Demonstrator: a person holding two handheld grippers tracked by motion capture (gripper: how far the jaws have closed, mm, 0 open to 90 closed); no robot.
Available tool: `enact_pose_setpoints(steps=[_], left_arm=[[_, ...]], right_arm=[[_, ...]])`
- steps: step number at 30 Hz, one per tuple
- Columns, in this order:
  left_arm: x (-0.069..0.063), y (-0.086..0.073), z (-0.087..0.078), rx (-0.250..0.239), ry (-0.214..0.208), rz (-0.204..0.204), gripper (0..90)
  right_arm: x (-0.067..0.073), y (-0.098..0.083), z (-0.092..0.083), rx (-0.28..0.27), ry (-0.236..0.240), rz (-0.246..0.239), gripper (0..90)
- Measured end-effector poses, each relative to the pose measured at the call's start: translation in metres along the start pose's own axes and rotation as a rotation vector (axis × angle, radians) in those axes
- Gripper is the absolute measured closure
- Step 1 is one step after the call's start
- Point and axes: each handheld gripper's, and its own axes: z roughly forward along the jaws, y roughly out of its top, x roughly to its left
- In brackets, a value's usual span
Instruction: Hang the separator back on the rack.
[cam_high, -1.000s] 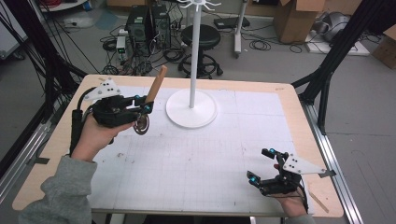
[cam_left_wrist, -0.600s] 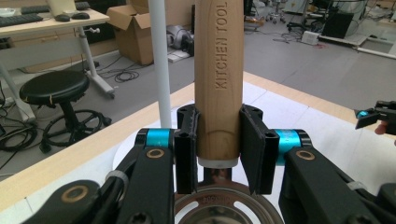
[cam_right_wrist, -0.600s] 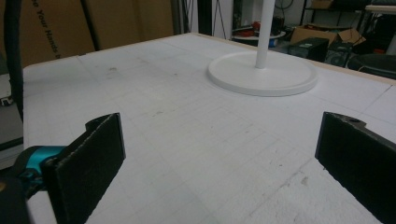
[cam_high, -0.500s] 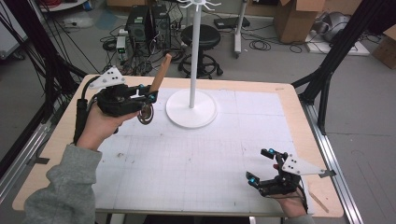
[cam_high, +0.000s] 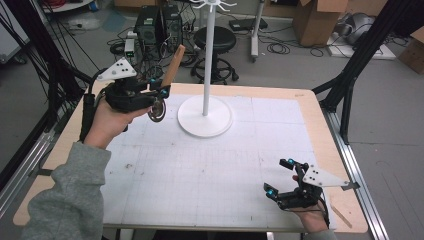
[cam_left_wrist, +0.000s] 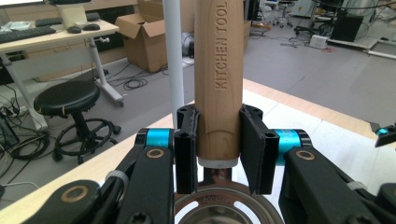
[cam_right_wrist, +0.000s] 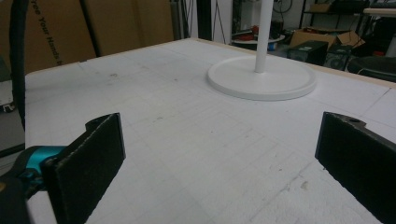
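Left tongs (cam_high: 159, 94): I have them clamped on the wooden handle of the kitchen tool (cam_left_wrist: 218, 70), pads flat against both sides just above the white collar, held above the far-left part of the table (cam_high: 210, 170).
Right tongs (cam_high: 282, 176): wide apart with nothing between them, low over the near-right corner of the table.
Where the tool is: off the table in my left grip, handle pointing up and away, metal head (cam_high: 157, 110) hanging below the tongs, just left of the white stand (cam_high: 205, 119).
Stand: round base on the far middle of the table, thin pole rising to hooks at the top.
How the tool handles: stiff throughout, I judge; the wood is smooth and rounded, so it could twist in the pads if I swing it. The metal head probably makes it bottom-heavy, though I see only its slotted top edge in the left gripper view.
Where to hold: low on the handle near the collar, as now, keeps the weight close and the upper end free for a hook.
Risk: knocking the slim pole while bringing the handle up.
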Motion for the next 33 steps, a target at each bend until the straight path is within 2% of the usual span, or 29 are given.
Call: enact_pose_setpoints(steps=[18,33], left_arm=[[0.016,0.030,0.020,-0.024,0.008,-0.018,68.6],[0.030,0.049,0.032,-0.059,0.014,-0.053,68.6]], right_arm=[[-0.002,0.000,0.003,-0.005,0.009,0.023,0.7],[-0.001,0.000,0.007,-0.005,0.021,0.021,0.7]])
